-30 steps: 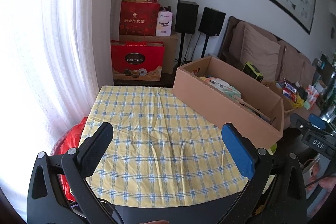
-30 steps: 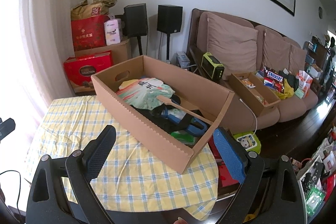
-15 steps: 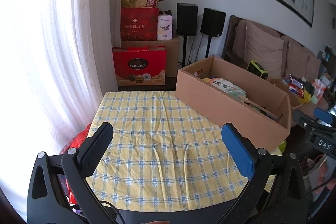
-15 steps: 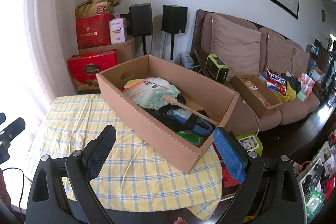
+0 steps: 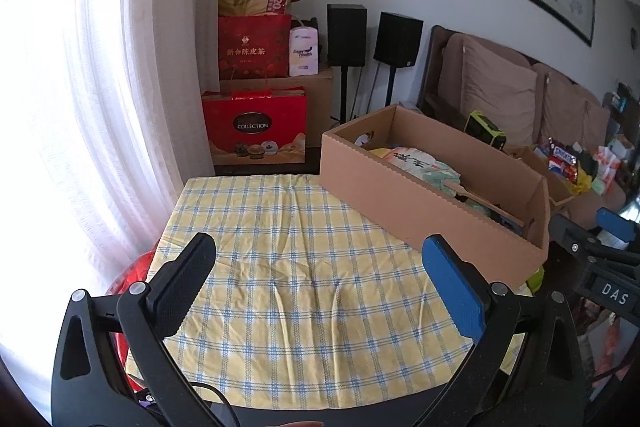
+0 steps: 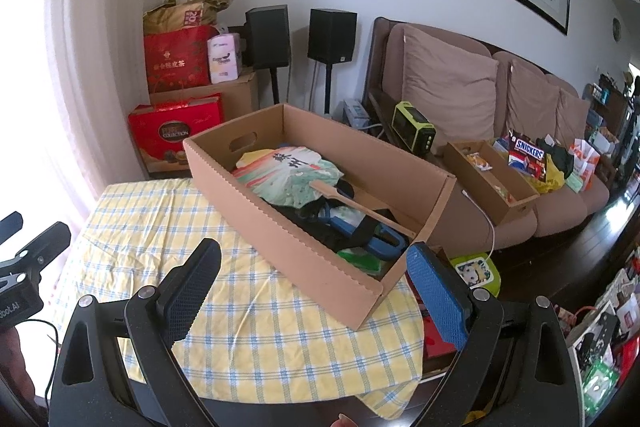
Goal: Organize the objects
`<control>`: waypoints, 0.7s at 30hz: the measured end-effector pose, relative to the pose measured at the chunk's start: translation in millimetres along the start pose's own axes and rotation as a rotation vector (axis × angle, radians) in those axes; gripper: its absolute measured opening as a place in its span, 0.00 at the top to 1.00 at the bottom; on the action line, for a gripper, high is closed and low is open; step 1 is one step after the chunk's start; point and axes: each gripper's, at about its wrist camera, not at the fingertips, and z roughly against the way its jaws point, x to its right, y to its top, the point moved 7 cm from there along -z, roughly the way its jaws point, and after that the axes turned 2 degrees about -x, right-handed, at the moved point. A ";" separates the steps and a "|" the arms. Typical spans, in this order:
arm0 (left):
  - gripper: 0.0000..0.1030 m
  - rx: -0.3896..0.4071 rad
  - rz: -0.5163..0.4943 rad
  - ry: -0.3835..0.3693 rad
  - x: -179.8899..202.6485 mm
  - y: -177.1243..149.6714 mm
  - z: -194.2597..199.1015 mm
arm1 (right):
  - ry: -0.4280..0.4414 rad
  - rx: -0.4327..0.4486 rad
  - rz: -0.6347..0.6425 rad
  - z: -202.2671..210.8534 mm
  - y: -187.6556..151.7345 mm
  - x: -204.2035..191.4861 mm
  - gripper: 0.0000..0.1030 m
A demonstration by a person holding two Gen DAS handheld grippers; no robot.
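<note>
A long open cardboard box [image 6: 296, 251] [image 5: 424, 211] lies slantwise on the right part of a table covered by a yellow and blue checked cloth [image 5: 304, 267] [image 6: 152, 223]. Inside it lie a round paper fan with a wooden handle [image 6: 292, 175] [image 5: 416, 163], dark straps, a blue item [image 6: 376, 243] and green packets. My left gripper [image 5: 318, 269] hangs open over the bare cloth, nothing between its fingers. My right gripper [image 6: 312, 277] is open too, held near the box's long near wall.
Red gift boxes [image 5: 256, 131] and bags are stacked on the floor behind the table by the white curtain [image 5: 80, 87]. Two black speakers [image 6: 332, 35] stand on poles. A brown sofa [image 6: 472, 99] on the right holds a smaller cardboard tray [image 6: 492, 183], snacks and a green device [image 6: 412, 125].
Both grippers have drawn back and risen a little from the table, so the box and cloth look farther away. Both stay open.
</note>
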 end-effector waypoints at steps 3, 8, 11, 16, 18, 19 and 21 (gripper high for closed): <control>0.00 -0.003 -0.001 0.006 1.0 -1.3 -1.2 | -0.001 -0.001 -0.004 -0.5 -0.2 1.1 0.08; 0.00 -0.005 0.002 0.012 1.0 -2.1 -2.6 | 0.000 -0.001 -0.003 -0.5 0.0 1.0 0.08; 0.00 -0.006 0.002 0.012 1.0 -2.1 -2.6 | -0.002 0.000 -0.002 -0.4 -0.1 0.9 0.08; 0.00 -0.012 -0.003 0.019 3.3 -1.1 -5.4 | 0.002 -0.001 0.000 -0.4 -0.2 -0.1 0.08; 0.00 -0.012 -0.005 0.024 4.6 -1.3 -5.9 | 0.002 0.000 0.004 -0.8 -0.2 0.0 0.08; 0.00 -0.012 -0.005 0.025 4.9 -1.4 -6.3 | 0.002 0.000 0.003 -0.8 -0.2 -0.1 0.08; 0.00 -0.013 -0.004 0.025 5.5 -1.1 -7.0 | 0.005 -0.001 0.003 -1.0 -0.3 -0.7 0.08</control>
